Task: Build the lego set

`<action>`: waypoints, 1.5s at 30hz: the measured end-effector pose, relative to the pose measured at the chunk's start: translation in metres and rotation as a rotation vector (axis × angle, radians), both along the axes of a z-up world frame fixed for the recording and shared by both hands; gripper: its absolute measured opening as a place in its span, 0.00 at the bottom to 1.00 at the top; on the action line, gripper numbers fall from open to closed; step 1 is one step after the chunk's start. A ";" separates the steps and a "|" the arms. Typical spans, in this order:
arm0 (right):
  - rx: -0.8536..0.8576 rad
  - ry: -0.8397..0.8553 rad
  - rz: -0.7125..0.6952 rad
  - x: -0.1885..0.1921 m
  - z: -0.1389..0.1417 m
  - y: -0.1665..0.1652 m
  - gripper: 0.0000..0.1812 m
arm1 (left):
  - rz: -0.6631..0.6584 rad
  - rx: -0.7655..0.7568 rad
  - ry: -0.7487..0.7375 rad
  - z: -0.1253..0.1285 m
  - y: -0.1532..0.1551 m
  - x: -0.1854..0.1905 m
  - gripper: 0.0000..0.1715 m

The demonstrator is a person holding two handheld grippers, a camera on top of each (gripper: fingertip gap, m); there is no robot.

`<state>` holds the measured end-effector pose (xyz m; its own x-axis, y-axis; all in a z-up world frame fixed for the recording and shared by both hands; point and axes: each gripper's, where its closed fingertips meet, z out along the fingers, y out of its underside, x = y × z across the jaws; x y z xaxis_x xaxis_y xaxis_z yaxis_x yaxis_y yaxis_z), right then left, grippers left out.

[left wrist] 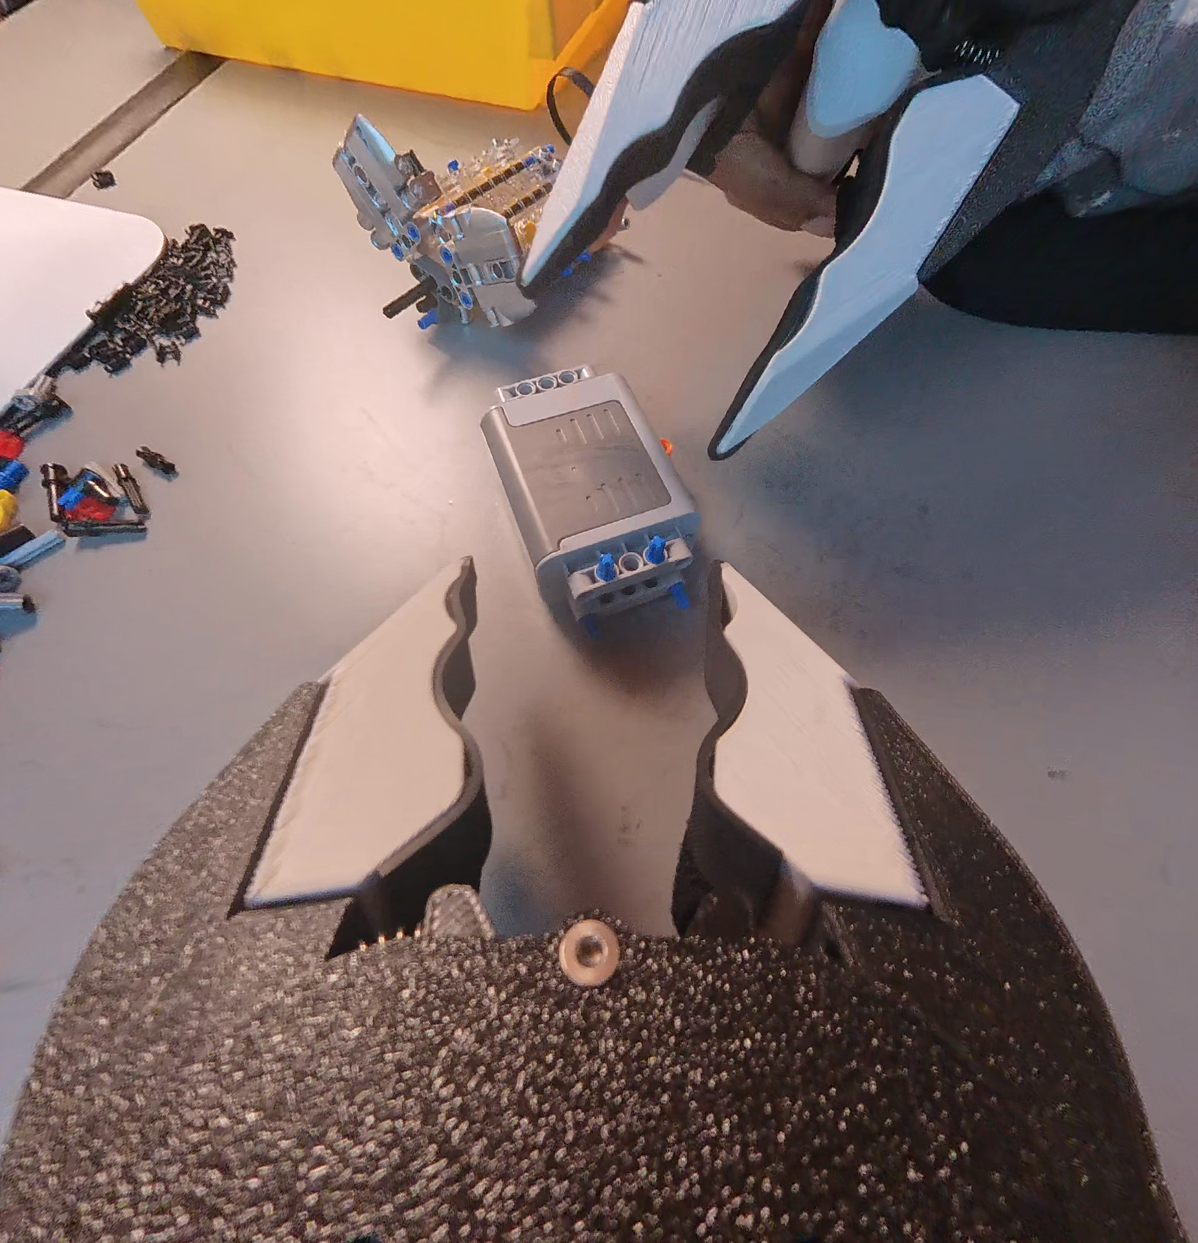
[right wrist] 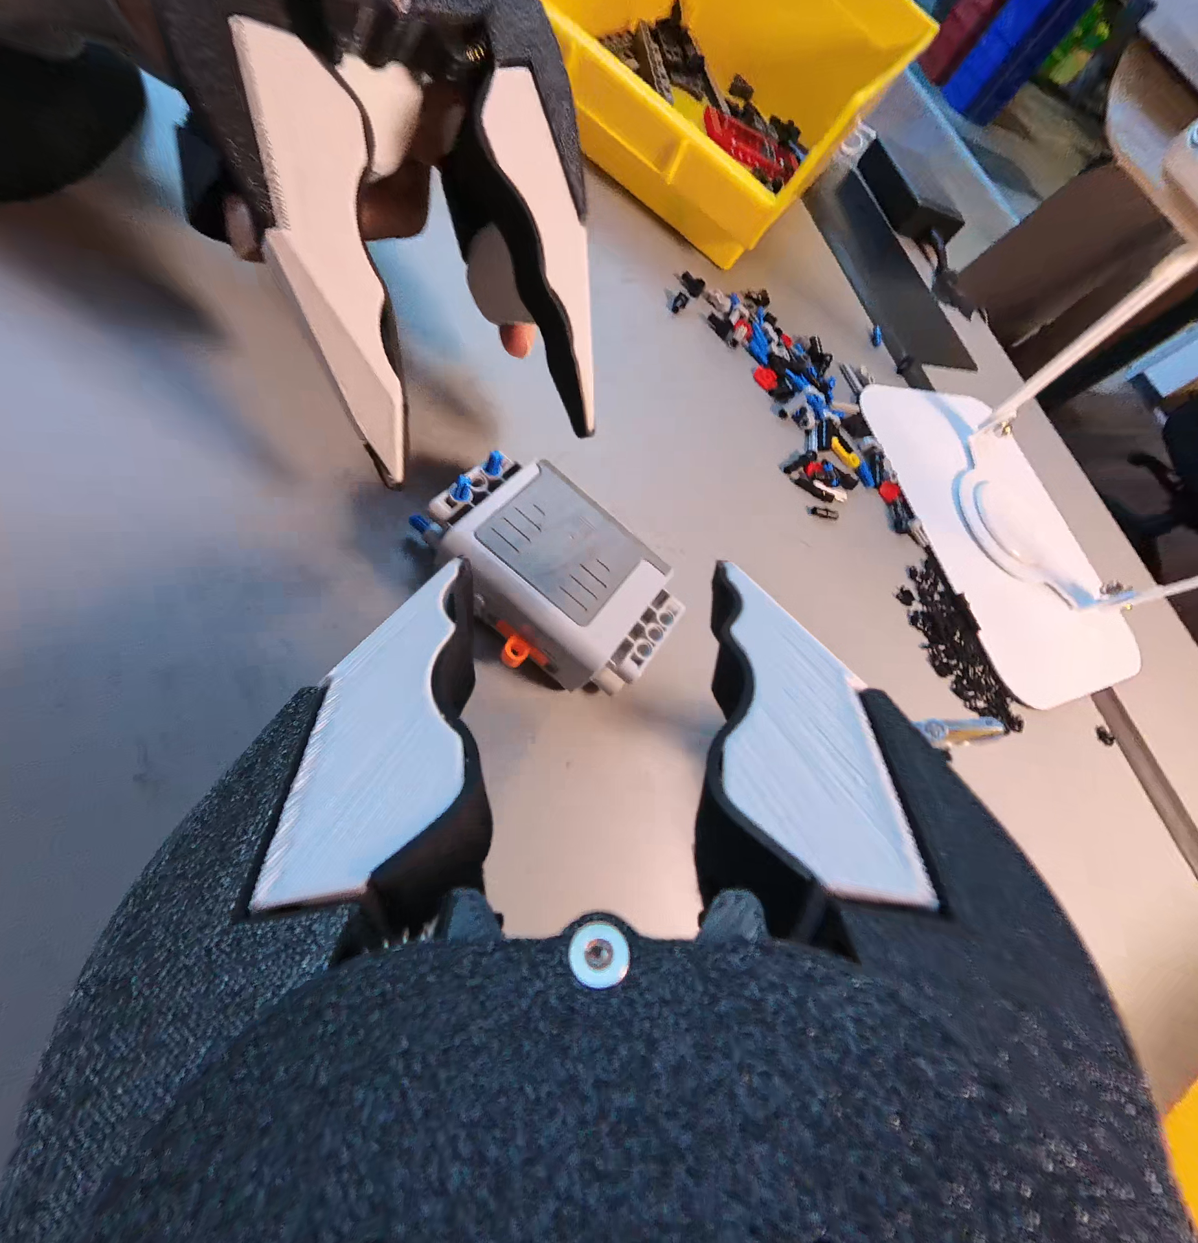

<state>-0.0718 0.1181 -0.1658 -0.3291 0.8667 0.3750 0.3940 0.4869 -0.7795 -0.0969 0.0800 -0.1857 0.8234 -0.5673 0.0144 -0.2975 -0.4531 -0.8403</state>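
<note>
1. Centrally, one grey rectangular plastic box with a darker ribbed lid panel (left wrist: 586, 491) (right wrist: 556, 572) lies flat on the grey tabletop (left wrist: 919, 639) (right wrist: 179, 605); blue pins stick out of its holed end, and a small orange tab shows on one side.
2. Left hand-held gripper (left wrist: 593, 572) (right wrist: 492, 457) is spread wide and empty, its tips just beside the box's pinned end.
3. Right hand-held gripper (right wrist: 589, 572) (left wrist: 620, 366) is likewise wide and empty; one finger looks to be at the box's side, though contact is unclear.
4. Farther off: one silver-and-yellow brick assembly (left wrist: 448, 229), one yellow plastic bin (right wrist: 737, 114) (left wrist: 381, 40), one white plate (right wrist: 1007, 538), a heap of small black pins (left wrist: 172, 296) and scattered coloured pieces (right wrist: 811, 397).
</note>
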 end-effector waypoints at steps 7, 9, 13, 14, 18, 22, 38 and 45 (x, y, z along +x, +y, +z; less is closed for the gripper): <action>0.043 -0.158 -0.019 0.004 -0.037 0.005 0.40 | 0.058 -0.074 0.000 -0.010 0.005 0.008 0.33; 0.072 -0.155 -0.033 0.004 -0.036 0.008 0.35 | 0.050 -0.061 0.019 -0.010 0.004 0.007 0.30; 0.040 -0.170 -0.039 0.008 -0.033 0.010 0.29 | 0.071 -0.058 0.059 -0.013 0.004 -0.002 0.29; 0.044 -0.174 -0.036 0.009 -0.033 0.010 0.27 | 0.072 -0.060 0.055 -0.013 0.004 -0.004 0.28; 0.030 -0.192 0.001 0.016 -0.031 0.005 0.23 | 0.051 -0.058 0.045 -0.012 0.002 -0.003 0.29; -0.048 -0.148 0.046 0.021 -0.015 0.002 0.23 | 0.032 -0.041 0.076 -0.013 0.003 0.001 0.34; 0.082 -0.528 -0.105 0.024 -0.029 0.127 0.49 | -0.081 -0.043 0.084 -0.015 0.007 0.004 0.29; 0.033 -0.510 -0.124 0.018 -0.044 0.119 0.37 | -0.024 0.021 0.067 -0.004 0.000 -0.012 0.27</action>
<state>-0.0543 0.2370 -0.2101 -0.3725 0.9011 0.2220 0.7757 0.4336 -0.4585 -0.1089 0.0801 -0.1894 0.8080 -0.5868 -0.0527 -0.3642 -0.4273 -0.8275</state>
